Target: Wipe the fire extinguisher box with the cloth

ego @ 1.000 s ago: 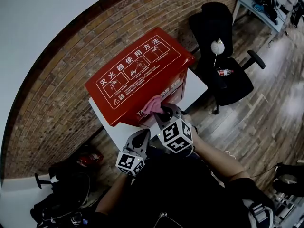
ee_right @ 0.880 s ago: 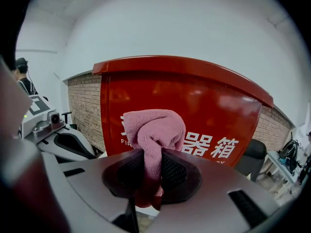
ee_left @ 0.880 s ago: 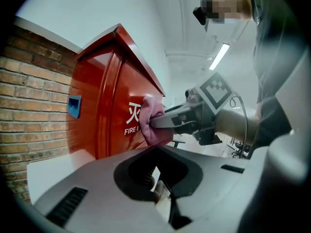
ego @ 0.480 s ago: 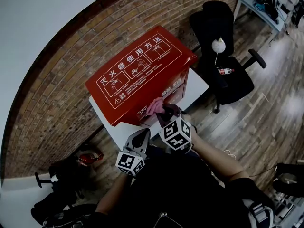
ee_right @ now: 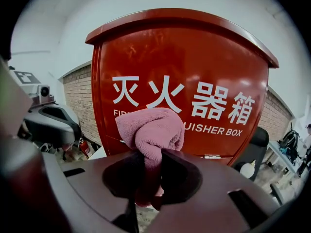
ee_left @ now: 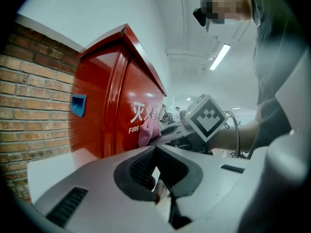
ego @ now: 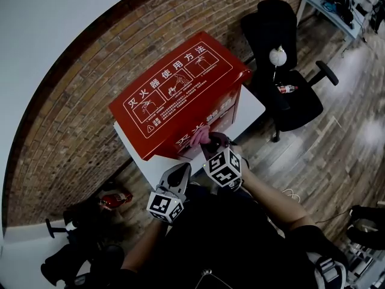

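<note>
Shared office or studio workspace, probably.
Brick wall (ego: 72, 131), plank floor (ego: 337, 155), black swivel chair (ego: 289, 95), pale desk (ego: 319, 8) with indistinct gear, ceiling strip light (ee_left: 220, 56), red fire extinguisher box (ego: 180, 95).

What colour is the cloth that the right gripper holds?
Pink. The cloth shows best in the right gripper view.

My head camera looked steeply down, fire extinguisher box (ego: 180, 92) at twelve o'clock; both gripper cameras sat close, sharing its red front.

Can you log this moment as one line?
right gripper: shut on cloth | cloth: at fire extinguisher box front | left gripper: shut, empty
</note>
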`<move>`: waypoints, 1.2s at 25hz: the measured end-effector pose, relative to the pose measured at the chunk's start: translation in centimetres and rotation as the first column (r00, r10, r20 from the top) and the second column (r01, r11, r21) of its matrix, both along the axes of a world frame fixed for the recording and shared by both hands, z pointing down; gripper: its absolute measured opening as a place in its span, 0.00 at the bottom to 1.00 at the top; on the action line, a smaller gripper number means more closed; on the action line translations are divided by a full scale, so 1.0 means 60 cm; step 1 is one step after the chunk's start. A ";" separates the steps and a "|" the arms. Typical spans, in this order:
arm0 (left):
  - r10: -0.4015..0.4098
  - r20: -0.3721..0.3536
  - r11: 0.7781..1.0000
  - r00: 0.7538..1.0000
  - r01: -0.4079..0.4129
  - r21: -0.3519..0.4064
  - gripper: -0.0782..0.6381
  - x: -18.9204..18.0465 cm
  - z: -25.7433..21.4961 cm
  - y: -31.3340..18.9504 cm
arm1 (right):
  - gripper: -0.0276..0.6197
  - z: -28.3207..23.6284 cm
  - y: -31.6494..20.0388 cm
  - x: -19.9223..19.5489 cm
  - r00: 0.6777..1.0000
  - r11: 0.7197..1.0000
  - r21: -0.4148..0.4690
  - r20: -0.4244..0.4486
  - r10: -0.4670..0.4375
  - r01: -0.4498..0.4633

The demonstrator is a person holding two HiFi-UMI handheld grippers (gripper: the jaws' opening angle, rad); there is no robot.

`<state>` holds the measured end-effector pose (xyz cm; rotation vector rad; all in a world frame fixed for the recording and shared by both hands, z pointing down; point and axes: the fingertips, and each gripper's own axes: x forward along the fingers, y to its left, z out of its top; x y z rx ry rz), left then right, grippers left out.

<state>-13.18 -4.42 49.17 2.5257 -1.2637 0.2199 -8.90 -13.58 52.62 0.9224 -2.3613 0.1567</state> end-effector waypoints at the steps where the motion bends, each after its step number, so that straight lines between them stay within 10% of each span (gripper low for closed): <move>1: 0.000 -0.001 1.000 1.000 0.000 -0.002 0.14 -0.001 0.000 0.000 | 0.17 0.004 0.000 0.000 1.000 1.000 -0.004 -0.001 0.002 -0.002; 30: -0.020 0.017 1.000 1.000 0.021 -0.007 0.14 -0.030 0.001 0.012 | 0.17 0.123 -0.002 0.005 0.997 0.993 -0.099 -0.047 0.067 -0.071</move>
